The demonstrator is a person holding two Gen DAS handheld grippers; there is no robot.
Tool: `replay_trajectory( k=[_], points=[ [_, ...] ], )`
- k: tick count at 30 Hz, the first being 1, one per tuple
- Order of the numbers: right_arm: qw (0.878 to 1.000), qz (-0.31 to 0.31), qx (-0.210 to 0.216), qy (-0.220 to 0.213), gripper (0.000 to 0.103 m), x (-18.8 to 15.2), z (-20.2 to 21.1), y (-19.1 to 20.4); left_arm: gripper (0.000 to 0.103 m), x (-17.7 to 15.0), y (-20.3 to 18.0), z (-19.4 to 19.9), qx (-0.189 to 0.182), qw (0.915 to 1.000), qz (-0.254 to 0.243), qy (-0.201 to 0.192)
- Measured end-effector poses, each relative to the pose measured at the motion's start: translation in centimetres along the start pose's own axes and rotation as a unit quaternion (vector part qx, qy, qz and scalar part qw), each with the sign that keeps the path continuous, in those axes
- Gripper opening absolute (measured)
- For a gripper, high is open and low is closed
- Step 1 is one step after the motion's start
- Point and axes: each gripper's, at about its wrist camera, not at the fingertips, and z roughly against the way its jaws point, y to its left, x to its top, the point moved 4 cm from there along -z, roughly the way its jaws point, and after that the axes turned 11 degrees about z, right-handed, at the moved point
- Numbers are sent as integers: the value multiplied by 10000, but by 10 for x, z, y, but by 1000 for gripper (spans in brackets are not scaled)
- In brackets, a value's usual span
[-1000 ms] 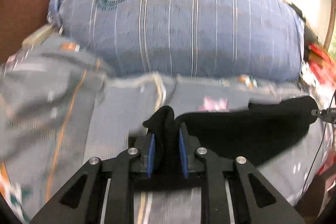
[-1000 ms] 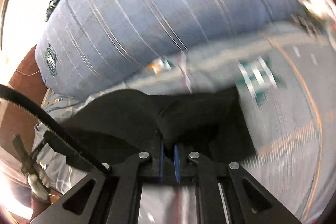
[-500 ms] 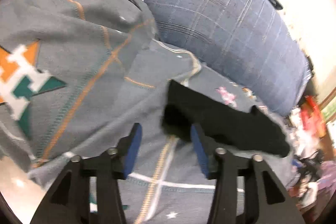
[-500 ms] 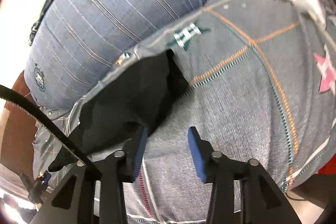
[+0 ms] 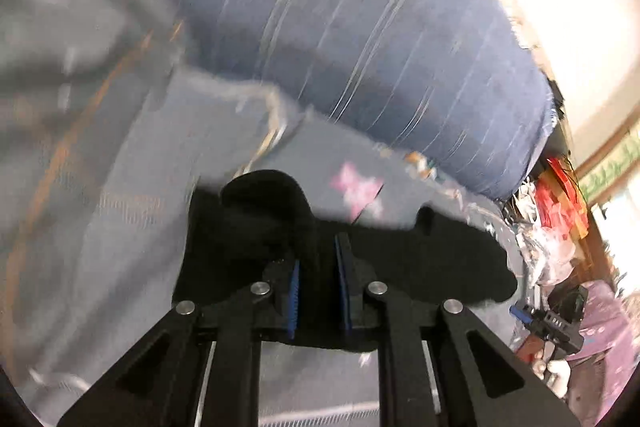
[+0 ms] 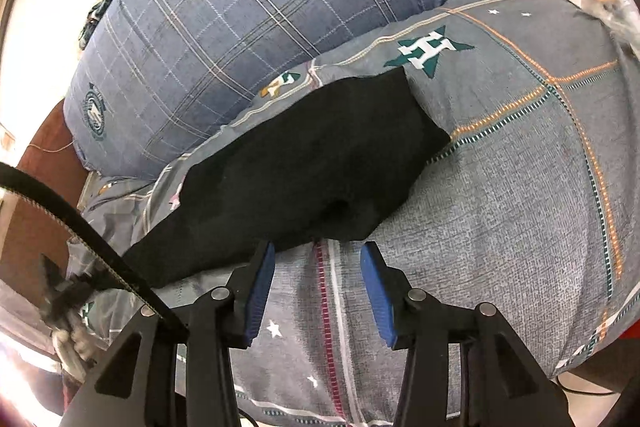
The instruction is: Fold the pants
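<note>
black pants (image 6: 304, 163) are lying on the grey patterned bedspread (image 6: 520, 207), just in front of the big blue plaid pillow (image 6: 260, 7), long axis running from lower left to upper right in my right wrist view. my left gripper (image 5: 316, 259) has just been closing and now looks clenched on a bunched fold of the pants (image 5: 272, 219), cloth humped up between the blue pads. my right gripper (image 6: 318, 279) has just been opening and is released, jaws apart with only bedspread between them; the near hem of the pants sits just ahead of its fingertips, slightly toward the left finger. so the left hand owns the cloth; the right is near the edge but not on it, and i'd judge it needs a short push forward to take that hem before any fold. hard to read: left view is heavily motion-blurred, so i can't tell how many layers the left has pinched or which part of the garment it is. the far left end of the pants is cut off behind a black cable (image 6: 80, 227) in the right view, and waistband versus leg ends i can't make out.
</note>
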Motion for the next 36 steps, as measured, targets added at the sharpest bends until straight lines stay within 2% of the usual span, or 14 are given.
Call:
replay_trajectory(
  k=[2, 5, 7, 9, 10, 13, 18, 22, 23, 24, 25, 26, 32, 36],
  points=[
    [10000, -63, -52, 8, 49, -1, -2, -3, 15, 14, -10, 3, 18, 9996, -198, -189],
    [9998, -46, -203, 20, 49, -4, 0, -8, 15, 20, 1, -4, 482, 9975, -421, -300],
    [9994, -10, -350, 36, 49, -6, 1, -12, 16, 10, 35, -26, 1302, 9907, -389, -100],
    [9989, -39, -465, 50, 49, -6, 2, -20, 16, -8, 74, -52, 2063, 9773, -296, 383],
    [9987, -92, -509, 48, 49, -3, 1, -26, 17, -17, 91, -58, 2185, 9739, -175, 597],
    [9982, -226, -552, -54, 53, 7, 3, -35, 18, -23, 102, -33, 1788, 9833, 49, 340],
    [9960, -194, -803, -332, 77, 29, 5, -36, 32, -27, 98, 8, 1669, 9857, 130, -181],
    [9940, -271, -1026, -277, 79, 42, -17, -50, 33, -37, 94, 17, 1521, 9878, 262, -221],
    [9955, -306, -878, -176, 72, 42, -24, -51, 33, -40, 92, 17, 1489, 9881, 318, -211],
    [9977, -305, -609, -12, 33, 44, -32, -47, 33, -42, 90, 19, 1462, 9884, 354, -201],
    [9984, -235, -502, 85, 18, 46, -35, -43, 33, -46, 87, 19, 1439, 9887, 376, -199],
    [9975, -45, -704, 88, 11, 52, -32, -37, 33, -50, 85, 20, 1429, 9888, 367, -208],
    [9903, 580, -1005, -766, 6, 92, 7, -14, 33, -61, 69, 16, 1385, 9894, 344, -279],
    [9775, 686, -1986, -192, 8, 77, -29, -45, 34, -73, 64, 11, 1356, 9893, 468, -256]
  ],
)
